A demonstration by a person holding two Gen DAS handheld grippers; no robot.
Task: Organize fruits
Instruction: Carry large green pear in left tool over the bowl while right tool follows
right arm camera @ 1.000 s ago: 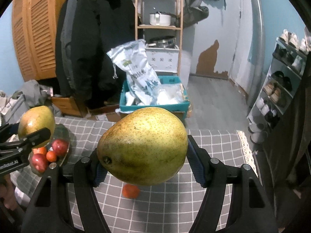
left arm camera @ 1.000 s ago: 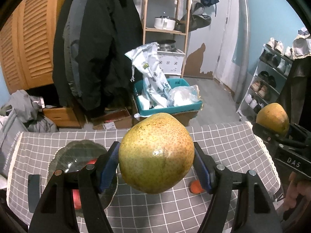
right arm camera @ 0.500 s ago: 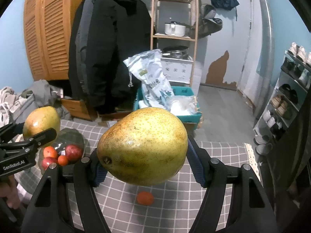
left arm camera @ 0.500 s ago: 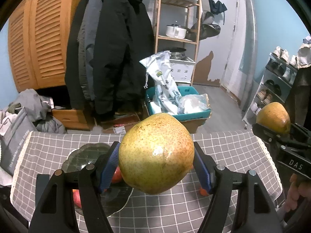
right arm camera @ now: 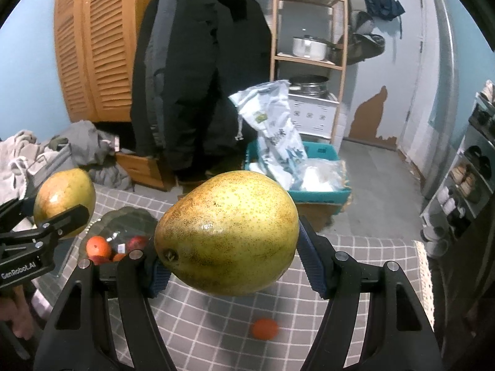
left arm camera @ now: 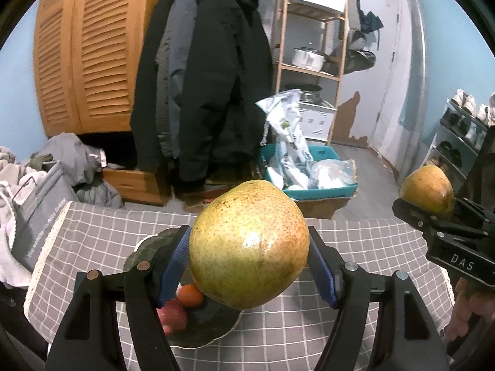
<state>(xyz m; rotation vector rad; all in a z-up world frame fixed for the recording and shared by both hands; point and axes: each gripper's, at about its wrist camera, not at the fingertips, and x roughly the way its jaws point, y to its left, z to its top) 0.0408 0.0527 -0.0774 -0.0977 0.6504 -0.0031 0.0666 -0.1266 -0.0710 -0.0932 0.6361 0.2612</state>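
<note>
Left gripper (left arm camera: 249, 266) clamps one pear (left arm camera: 249, 244); right gripper (right arm camera: 230, 261) clamps another pear (right arm camera: 227, 232); both above checked tablecloth (left arm camera: 371, 241); dark plate (left arm camera: 213, 324) below; coats (left arm camera: 201, 77) behind.

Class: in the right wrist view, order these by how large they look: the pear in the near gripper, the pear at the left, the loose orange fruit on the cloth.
1. Near pear, enlarged by closeness
2. Left pear
3. Loose orange fruit

Indoor light dim, cool; we see glare spots atop speckled yellow-green pear (left arm camera: 249, 244) between jaws. Fisheye bends edges, corners black. Beyond jaws, small orange fruit (right arm camera: 264, 328) slightly blurred.
</note>
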